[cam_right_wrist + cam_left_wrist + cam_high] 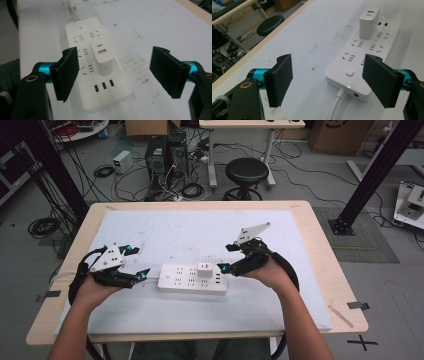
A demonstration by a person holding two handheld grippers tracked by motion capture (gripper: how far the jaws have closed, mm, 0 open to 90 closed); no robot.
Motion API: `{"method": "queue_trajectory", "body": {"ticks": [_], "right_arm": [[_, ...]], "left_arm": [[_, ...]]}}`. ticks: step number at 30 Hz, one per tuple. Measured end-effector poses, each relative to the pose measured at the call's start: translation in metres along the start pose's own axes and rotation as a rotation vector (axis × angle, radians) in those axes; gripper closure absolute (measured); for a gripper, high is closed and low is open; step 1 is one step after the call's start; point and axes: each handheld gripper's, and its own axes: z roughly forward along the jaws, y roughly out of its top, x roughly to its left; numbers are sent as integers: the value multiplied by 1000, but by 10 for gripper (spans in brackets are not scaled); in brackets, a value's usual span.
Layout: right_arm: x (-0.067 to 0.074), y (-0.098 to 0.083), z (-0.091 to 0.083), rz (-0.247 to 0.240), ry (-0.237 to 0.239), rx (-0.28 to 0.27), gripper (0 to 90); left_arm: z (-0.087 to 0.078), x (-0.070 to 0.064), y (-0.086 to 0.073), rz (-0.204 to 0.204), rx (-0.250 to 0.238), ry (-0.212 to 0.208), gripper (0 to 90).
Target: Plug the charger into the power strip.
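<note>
A white power strip (186, 281) lies across the white mat near the table's front. A white charger (205, 269) stands plugged into its top. My left gripper (138, 261) is open at the strip's left end, with nothing between its jaws. In the left gripper view that end of the strip (362, 50) with its button and white cord (335, 105) sits just ahead, and the charger (369, 23) is farther off. My right gripper (226, 258) is open just right of the charger and holds nothing. The right gripper view has the charger (103, 56) and strip (85, 42) ahead of the wide jaws.
The white mat (200, 225) covers most of the wooden table (320, 250). Behind the table stand a black stool (246, 172), computer cases (165, 155) and tangled floor cables. Black frame posts (370, 175) rise at both sides.
</note>
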Motion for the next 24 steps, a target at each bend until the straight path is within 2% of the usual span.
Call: {"method": "queue_trajectory", "body": {"ticks": [1, 5, 7, 14, 19, 24], "right_arm": [[0, -4, -3, 16, -20, -14, 199], [-2, -20, -14, 68, -52, -77, 190], [-3, -27, -20, 74, -59, -106, 189], [-7, -49, -35, 119, -107, -166, 189], [-8, -58, -39, 136, -119, -188, 189], [-9, -59, -40, 143, -130, -183, 189]], "left_arm": [[1, 0, -1, -6, -6, -1, 244], [1, -1, -2, -24, -24, -5, 244], [0, 0, -2, -35, -38, -8, 244], [5, -1, -5, -52, -29, -7, 244], [6, -2, -5, -58, -28, -16, 244], [5, 0, -5, -67, -36, -13, 244]]}}
